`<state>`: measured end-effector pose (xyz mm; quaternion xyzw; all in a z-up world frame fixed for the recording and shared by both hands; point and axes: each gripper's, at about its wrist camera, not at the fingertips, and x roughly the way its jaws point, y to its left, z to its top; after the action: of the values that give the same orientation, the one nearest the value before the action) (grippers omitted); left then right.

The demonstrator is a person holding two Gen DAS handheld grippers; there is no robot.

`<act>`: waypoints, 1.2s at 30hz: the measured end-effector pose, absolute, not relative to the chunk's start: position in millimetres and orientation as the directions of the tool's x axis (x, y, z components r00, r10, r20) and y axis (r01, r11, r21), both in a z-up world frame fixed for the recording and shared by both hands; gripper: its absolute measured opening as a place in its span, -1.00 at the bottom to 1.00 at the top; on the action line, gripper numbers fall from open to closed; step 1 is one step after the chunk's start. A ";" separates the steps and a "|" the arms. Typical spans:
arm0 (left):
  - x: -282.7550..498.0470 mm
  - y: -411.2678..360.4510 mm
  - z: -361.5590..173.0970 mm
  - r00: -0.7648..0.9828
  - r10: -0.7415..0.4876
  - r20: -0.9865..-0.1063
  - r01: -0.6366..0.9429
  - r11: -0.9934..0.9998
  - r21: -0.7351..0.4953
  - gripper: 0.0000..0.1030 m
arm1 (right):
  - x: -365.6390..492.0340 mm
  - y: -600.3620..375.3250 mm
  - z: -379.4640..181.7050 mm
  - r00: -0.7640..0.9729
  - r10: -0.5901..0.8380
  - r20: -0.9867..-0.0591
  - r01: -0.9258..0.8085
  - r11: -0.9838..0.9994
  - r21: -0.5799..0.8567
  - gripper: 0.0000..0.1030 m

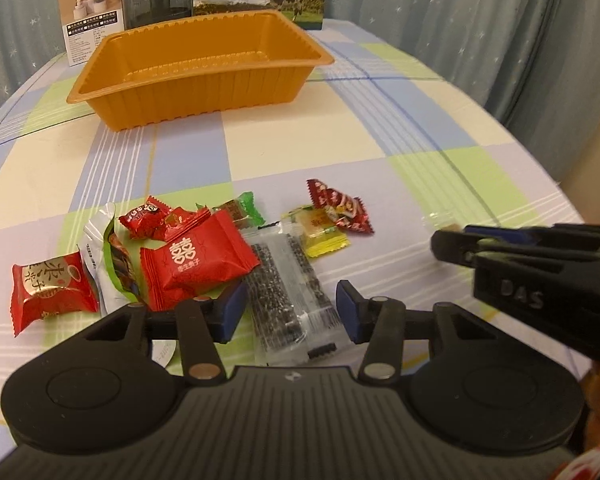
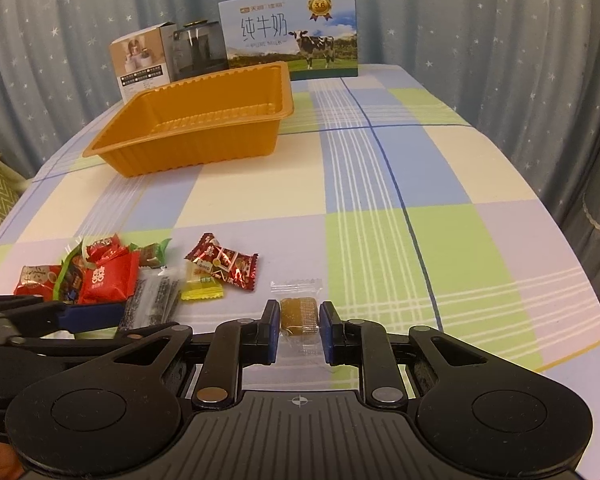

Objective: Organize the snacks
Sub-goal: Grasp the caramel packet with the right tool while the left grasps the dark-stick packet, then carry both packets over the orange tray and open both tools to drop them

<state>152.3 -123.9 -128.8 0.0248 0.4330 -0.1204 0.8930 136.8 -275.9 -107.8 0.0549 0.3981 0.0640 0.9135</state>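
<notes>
On the checked tabletop (image 2: pixel 380 168), right hand-held gripper (image 2: pixel 299 330) clamped on clear-wrapped candy (image 2: pixel 298 312); left hand-held gripper (image 1: pixel 286 312) unclenched astride sesame bars (image 1: pixel 288 292). Slick wrappers likely to slip before orange tray (image 2: pixel 204 120).

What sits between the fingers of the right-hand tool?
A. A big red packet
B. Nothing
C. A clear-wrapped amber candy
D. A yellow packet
C: the right wrist view shows the clear-wrapped amber candy between the blue fingers, apart from the snack pile.
</notes>
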 end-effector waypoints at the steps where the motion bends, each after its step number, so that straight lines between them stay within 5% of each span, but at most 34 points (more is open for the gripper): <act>1: 152.8 -124.1 -130.2 0.595 -0.187 -0.782 0.233 0.971 -0.055 -0.23 | 136.9 -275.5 -107.8 0.675 0.161 -0.720 -0.073 0.986 0.152 -0.59; 24: 124.0 -90.7 -79.8 0.642 -0.258 -0.722 0.210 0.965 -0.157 -0.33 | 134.5 -262.6 -85.2 0.716 0.184 -0.673 -0.080 0.980 0.183 -0.58; 36: 180.5 -62.0 -32.9 0.731 -0.247 -0.636 0.222 0.967 -0.121 -0.33 | 174.9 -239.5 -38.6 0.779 0.239 -0.579 -0.163 0.970 0.180 -0.58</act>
<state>180.5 -62.0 -32.9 -0.0183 0.3445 -0.1263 0.9301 174.9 -239.5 -38.6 0.0600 0.3146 0.1068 0.9413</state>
